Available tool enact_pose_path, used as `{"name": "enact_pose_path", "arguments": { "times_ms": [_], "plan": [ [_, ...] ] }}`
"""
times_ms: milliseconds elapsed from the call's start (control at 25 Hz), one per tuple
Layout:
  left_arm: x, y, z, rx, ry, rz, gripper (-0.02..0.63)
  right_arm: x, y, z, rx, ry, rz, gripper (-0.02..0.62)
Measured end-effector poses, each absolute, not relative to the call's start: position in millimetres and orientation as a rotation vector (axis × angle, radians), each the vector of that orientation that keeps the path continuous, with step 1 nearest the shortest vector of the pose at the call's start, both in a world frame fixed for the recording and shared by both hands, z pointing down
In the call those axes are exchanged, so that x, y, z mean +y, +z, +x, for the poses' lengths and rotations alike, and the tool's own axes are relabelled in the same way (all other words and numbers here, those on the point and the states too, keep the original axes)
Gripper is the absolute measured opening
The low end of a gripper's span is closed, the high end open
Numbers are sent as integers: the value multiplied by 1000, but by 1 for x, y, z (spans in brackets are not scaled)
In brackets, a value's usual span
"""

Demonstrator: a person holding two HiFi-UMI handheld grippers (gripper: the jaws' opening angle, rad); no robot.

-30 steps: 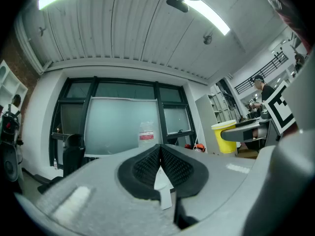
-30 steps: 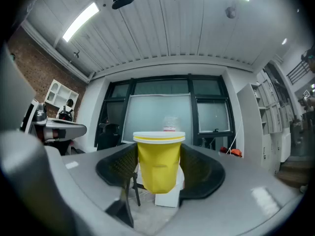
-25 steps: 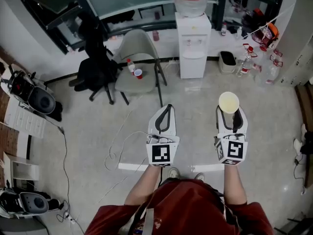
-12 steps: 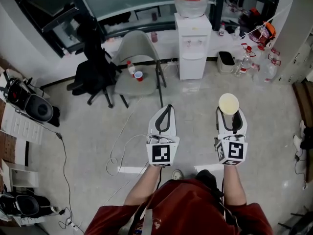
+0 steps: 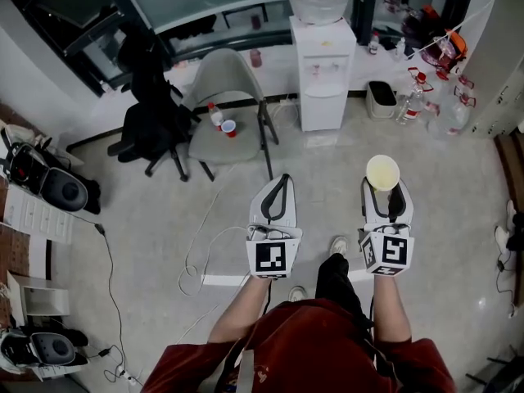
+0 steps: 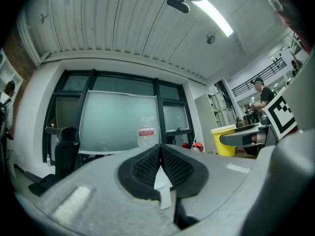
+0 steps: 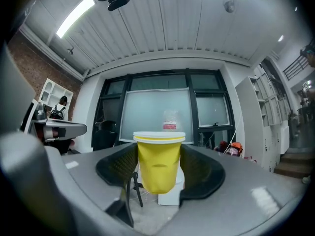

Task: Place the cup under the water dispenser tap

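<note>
Right gripper (image 5: 385, 190), in the head view, clamps one upright yellow cup (image 5: 383, 172) over the pale floor (image 5: 164, 207), well apart from the single water dispenser (image 5: 322, 72) at the windowed wall. One grey chair (image 5: 225, 97) stands near that dispenser. Left gripper view: the left gripper (image 6: 160, 157) has its jaws pressed together, empty. Right gripper view: both pads squeeze the cup.

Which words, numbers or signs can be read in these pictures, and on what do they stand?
None can be read.
Water bottle label: red and white, print too blurred.
Marker cubes: black-and-white patterns, no letters.
Cup: plain yellow, no print.
</note>
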State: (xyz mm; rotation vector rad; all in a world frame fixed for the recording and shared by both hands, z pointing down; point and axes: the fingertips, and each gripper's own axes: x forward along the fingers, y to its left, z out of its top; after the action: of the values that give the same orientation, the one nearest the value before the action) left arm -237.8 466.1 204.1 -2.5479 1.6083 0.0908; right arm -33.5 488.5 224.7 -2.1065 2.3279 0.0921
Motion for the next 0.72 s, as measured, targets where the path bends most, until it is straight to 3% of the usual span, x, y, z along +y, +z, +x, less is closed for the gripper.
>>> {"name": "enact_pose_path", "arguments": {
  "times_ms": [720],
  "plan": [
    [270, 219, -91, 1693, -2, -2514, 5, 288, 265, 108, 2383, -95, -2050, 259]
  ]
}}
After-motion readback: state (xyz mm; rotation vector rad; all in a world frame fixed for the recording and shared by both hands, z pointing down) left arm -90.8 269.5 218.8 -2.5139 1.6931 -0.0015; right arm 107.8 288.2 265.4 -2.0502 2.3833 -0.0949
